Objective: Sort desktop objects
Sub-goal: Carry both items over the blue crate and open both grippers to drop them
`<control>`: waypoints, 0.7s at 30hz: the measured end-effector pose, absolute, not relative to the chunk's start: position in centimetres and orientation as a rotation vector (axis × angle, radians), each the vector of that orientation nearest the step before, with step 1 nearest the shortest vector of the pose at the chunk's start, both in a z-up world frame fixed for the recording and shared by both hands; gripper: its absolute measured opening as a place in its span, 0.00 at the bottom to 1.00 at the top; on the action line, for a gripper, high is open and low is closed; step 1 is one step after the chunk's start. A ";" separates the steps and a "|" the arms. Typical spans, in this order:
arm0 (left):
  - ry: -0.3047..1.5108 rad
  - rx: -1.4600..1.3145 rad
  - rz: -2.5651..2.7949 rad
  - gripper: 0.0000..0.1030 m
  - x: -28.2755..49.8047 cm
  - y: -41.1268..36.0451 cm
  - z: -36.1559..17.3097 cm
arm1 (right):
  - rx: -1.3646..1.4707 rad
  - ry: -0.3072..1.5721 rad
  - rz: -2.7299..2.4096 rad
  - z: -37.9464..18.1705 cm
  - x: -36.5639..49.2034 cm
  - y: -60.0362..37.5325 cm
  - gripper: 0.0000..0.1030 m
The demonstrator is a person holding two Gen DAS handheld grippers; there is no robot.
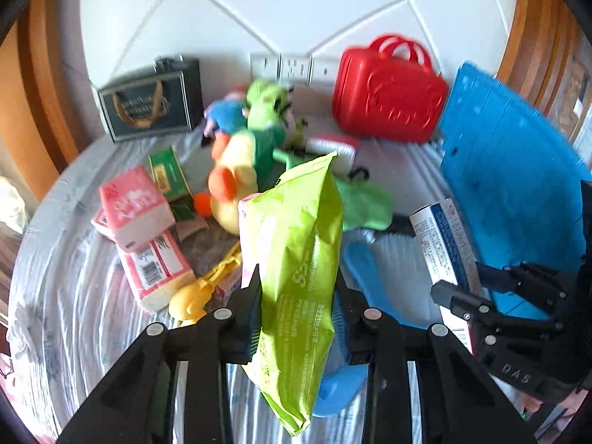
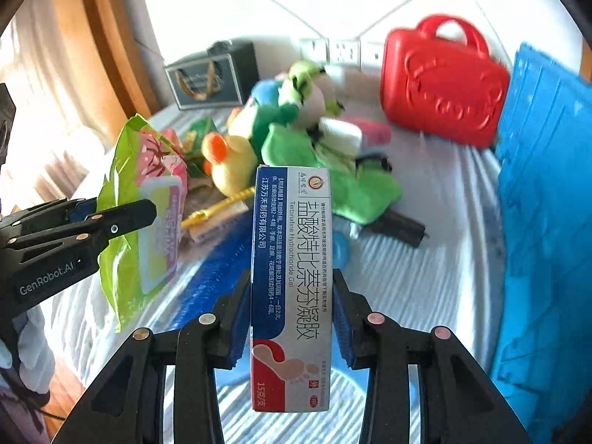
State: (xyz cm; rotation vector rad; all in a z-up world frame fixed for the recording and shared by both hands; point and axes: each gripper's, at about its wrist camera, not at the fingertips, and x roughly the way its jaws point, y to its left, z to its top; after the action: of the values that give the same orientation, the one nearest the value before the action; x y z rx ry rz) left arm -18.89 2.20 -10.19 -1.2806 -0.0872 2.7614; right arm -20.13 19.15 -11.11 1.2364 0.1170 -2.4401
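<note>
Gripping a lime-green wet-wipes pack (image 1: 296, 281), the left hand-held gripper (image 1: 296, 296) has its jaws pressed against the pack's two sides, and the pack stands on end between them, raised above the cloth-covered surface (image 1: 74, 277). The right hand-held gripper (image 2: 292, 296) is clamped on a blue-and-white medicine box (image 2: 290, 285), held upright with its printed face toward the camera; in the left wrist view the same box (image 1: 444, 244) shows just left of a blue board (image 1: 518, 185) leaning at the right edge. Between the two held items a blue brush (image 1: 362, 277) lies on the surface. Farther back sit a yellow plush duck (image 1: 233, 185), a green plush toy (image 1: 270, 118) and a green cloth (image 1: 366, 203), all heaped together. Pink boxes (image 1: 148, 229) and a green box (image 1: 168, 174) lie to the left, and a red toy case (image 1: 388, 96) stands near the wall beside a dark gift bag (image 1: 148, 103).
</note>
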 end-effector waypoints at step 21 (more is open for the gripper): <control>0.024 -0.737 2.692 0.26 -12.8 9.8 2.5 | 0.912 0.099 -2.888 2.9 -11.1 24.2 0.37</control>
State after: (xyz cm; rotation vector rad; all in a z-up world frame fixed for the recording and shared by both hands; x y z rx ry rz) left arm -12.76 9.80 2.47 -0.7367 0.0239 2.6915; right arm -11.06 24.17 2.86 0.9123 0.0989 -2.8882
